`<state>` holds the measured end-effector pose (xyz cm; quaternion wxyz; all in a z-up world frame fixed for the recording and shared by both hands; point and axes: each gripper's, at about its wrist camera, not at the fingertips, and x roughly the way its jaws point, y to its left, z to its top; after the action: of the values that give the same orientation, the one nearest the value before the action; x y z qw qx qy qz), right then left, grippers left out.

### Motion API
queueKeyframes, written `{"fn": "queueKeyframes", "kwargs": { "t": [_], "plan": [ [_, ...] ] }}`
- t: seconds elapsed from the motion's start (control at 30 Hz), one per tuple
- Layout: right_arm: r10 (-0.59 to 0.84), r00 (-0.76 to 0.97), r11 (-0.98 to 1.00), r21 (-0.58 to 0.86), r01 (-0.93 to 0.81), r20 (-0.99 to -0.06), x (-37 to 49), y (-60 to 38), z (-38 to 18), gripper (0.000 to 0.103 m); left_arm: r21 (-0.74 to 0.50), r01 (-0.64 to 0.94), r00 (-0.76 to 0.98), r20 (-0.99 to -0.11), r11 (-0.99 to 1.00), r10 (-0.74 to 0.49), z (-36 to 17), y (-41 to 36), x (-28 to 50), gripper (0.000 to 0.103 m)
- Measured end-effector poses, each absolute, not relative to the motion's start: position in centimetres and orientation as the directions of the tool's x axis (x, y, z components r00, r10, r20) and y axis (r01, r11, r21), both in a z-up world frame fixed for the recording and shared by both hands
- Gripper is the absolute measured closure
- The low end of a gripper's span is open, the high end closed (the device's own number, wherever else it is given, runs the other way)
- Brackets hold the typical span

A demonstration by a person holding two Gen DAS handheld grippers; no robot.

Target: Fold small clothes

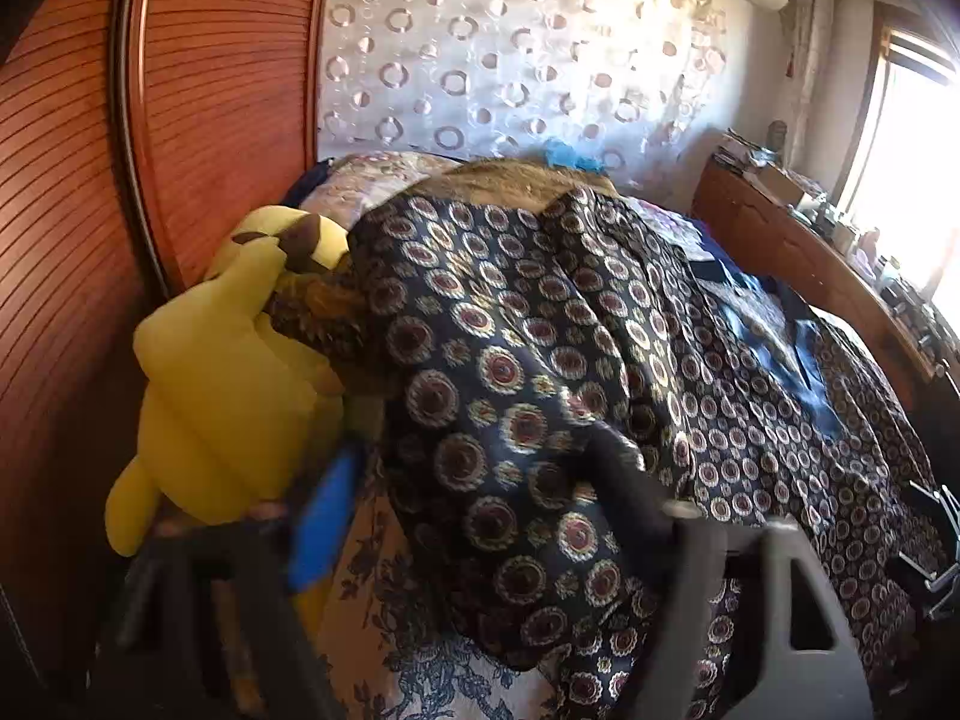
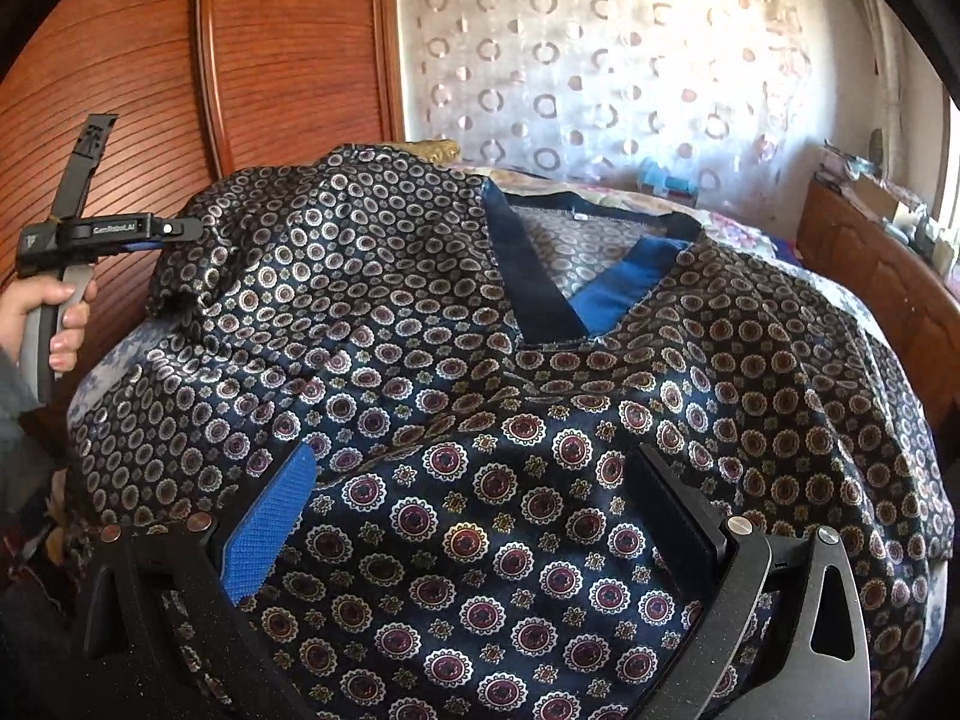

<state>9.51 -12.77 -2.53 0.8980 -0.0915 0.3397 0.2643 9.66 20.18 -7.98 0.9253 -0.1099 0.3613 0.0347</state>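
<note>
A dark navy satin top point(image 2: 480, 372) with round medallion print and a blue V-neck band point(image 2: 618, 288) lies spread on the bed. In the right wrist view my right gripper point(image 2: 480, 516) is open, its blue-padded finger point(image 2: 270, 522) and black finger point(image 2: 678, 510) spread over the cloth's lower part. My left gripper point(image 2: 174, 231) shows at the far left of that view, held in a hand at the top's left sleeve. In the left wrist view the same top point(image 1: 540, 360) fills the middle and the left gripper point(image 1: 480, 492) has its fingers apart, blurred, with cloth between them.
A yellow plush toy point(image 1: 228, 396) sits at the bed's left edge against the wooden wardrobe point(image 1: 72, 240). A floral bedsheet point(image 1: 420, 660) lies under the top. A wooden headboard shelf point(image 1: 810, 252) with clutter runs along the right. A curtain with rings point(image 2: 600, 60) hangs behind.
</note>
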Motion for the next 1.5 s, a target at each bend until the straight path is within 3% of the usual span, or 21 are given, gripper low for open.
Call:
{"fn": "queueKeyframes", "kwargs": {
  "t": [0.03,0.1,0.2,0.43,0.83,0.93,1.0,1.07,1.3,1.5],
  "plan": [
    [0.41,0.632,0.844,0.009,-0.537,-0.657,9.5,-12.7,-2.5,0.0,-0.18,-0.148,0.731,-0.682,0.973,-0.015,-8.1,20.2,9.6,0.059],
    [0.405,0.635,0.844,0.001,-0.537,-0.658,9.4,-12.5,-2.6,0.0,-0.196,-0.139,0.735,-0.678,0.971,-0.032,-8.1,20.5,9.4,0.086],
    [0.402,0.64,0.845,-0.005,-0.536,-0.654,9.3,-12.5,-2.6,0.0,-0.179,-0.121,0.746,-0.666,0.976,-0.03,-7.2,20.4,8.8,0.097],
    [0.406,0.644,0.851,0.01,-0.525,-0.648,9.4,-12.9,-2.5,0.0,-0.079,-0.078,0.794,-0.607,0.994,0.014,-3.6,18.8,7.7,0.103],
    [0.407,0.648,0.855,0.018,-0.519,-0.644,9.2,-13.1,-2.5,0.0,0.012,0.158,0.808,-0.577,0.987,-0.122,1.6,8.8,12.4,0.103],
    [0.407,0.648,0.855,0.019,-0.519,-0.644,9.2,-13.1,-2.5,0.0,0.021,0.199,0.792,-0.592,0.98,-0.148,1.8,7.2,12.8,0.089],
    [0.408,0.648,0.855,0.021,-0.518,-0.644,9.2,-13.1,-2.5,0.0,0.022,0.185,0.794,-0.593,0.982,-0.136,1.8,7.3,12.4,0.072],
    [0.409,0.648,0.856,0.023,-0.517,-0.642,9.2,-13.1,-2.5,0.0,0.007,0.172,0.791,-0.597,0.985,-0.134,1.6,8.0,12.0,0.065],
    [0.406,0.65,0.857,0.022,-0.514,-0.643,9.2,-13.0,-2.5,0.0,0.023,0.111,0.769,-0.635,0.994,-0.071,-1.1,10.1,10.6,0.054],
    [0.404,0.649,0.859,0.024,-0.512,-0.644,9.2,-13.0,-2.5,0.0,-0.003,0.099,0.74,-0.668,0.995,-0.076,-4.5,10.2,9.7,0.053]
  ]
}}
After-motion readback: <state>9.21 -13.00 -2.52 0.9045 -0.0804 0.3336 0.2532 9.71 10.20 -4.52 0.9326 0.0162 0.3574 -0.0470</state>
